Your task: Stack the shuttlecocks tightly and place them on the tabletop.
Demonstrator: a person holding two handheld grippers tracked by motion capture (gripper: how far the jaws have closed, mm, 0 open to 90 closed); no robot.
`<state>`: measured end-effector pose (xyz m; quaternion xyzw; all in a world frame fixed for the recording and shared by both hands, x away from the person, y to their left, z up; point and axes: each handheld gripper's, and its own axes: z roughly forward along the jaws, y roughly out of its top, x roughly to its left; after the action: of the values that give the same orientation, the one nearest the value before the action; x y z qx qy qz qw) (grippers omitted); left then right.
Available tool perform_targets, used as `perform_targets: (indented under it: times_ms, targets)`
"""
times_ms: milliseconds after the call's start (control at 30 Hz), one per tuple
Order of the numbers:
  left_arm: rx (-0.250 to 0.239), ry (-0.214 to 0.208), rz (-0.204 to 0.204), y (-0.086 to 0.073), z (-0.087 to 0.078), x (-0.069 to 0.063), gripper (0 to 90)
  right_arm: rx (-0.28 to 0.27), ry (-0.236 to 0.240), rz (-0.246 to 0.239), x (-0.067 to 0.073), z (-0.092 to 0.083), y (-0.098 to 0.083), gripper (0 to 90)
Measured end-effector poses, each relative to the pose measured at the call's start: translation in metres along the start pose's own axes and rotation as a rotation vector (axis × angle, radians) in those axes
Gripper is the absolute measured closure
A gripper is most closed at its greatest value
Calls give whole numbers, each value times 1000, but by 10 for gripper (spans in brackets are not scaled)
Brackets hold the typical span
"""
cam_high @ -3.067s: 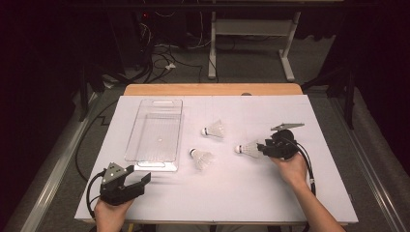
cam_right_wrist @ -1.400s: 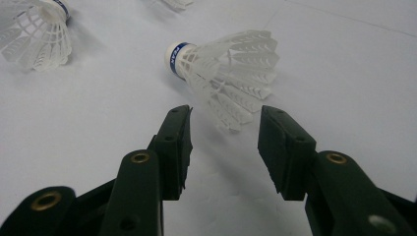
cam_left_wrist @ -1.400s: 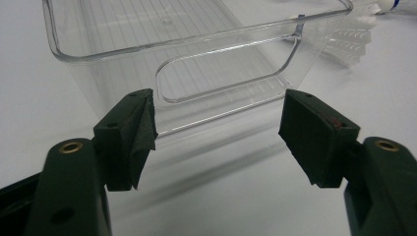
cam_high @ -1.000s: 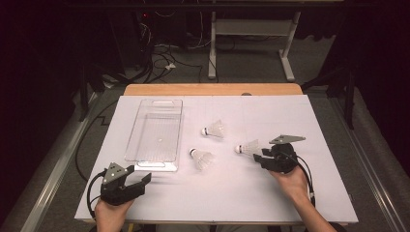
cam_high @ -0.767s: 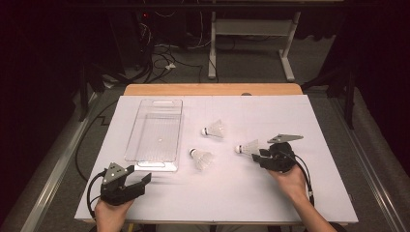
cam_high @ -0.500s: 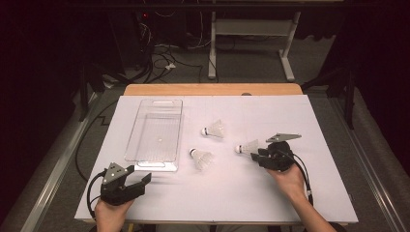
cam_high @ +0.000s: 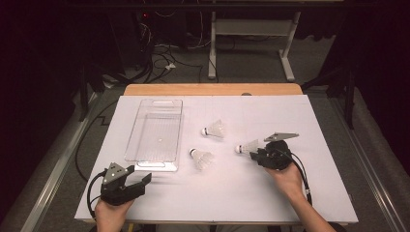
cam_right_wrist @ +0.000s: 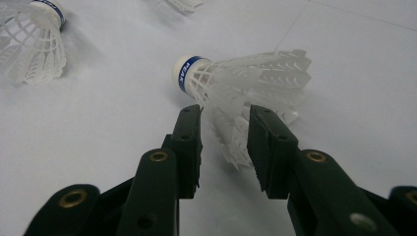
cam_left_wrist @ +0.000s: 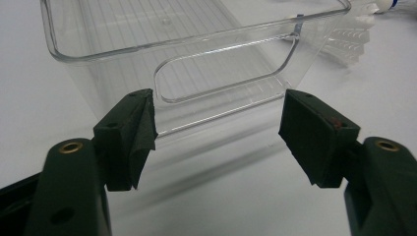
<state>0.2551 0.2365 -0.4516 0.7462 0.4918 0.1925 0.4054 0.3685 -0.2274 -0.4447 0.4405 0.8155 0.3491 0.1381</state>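
Jaws of the right gripper (cam_right_wrist: 223, 147) have just been closing around the skirt of the white plastic shuttlecock (cam_right_wrist: 246, 81) lying on the white table (cam_high: 232, 193), apparently not yet clamped. Pickup looks imminent, probably for the clear plastic bin (cam_high: 155, 130); the left gripper (cam_left_wrist: 216, 137) rests open before it.

Item: shuttlecock (cam_right_wrist: 246, 81), centre of the right gripper view. Blue band around its white cork reads "PEAK". No other legible text.

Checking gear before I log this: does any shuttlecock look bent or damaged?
The shuttlecock between the right gripper jaws has a crumpled skirt: lower vanes splay and fold out of the cone. Whether the pads press it is unclear. The far-left shuttlecock looks regular.
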Motion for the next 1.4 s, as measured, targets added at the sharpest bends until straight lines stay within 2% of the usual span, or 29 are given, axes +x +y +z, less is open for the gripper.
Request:
perform_targets:
  times_ms: [367, 1400]
  targets:
    - [0, 0, 1, 0, 0, 0, 308, -1, 3, -4, 0, 0, 1, 685]
    - [1, 2, 2, 0, 0, 0, 308, -11, 11, -34, 1, -1, 4, 840]
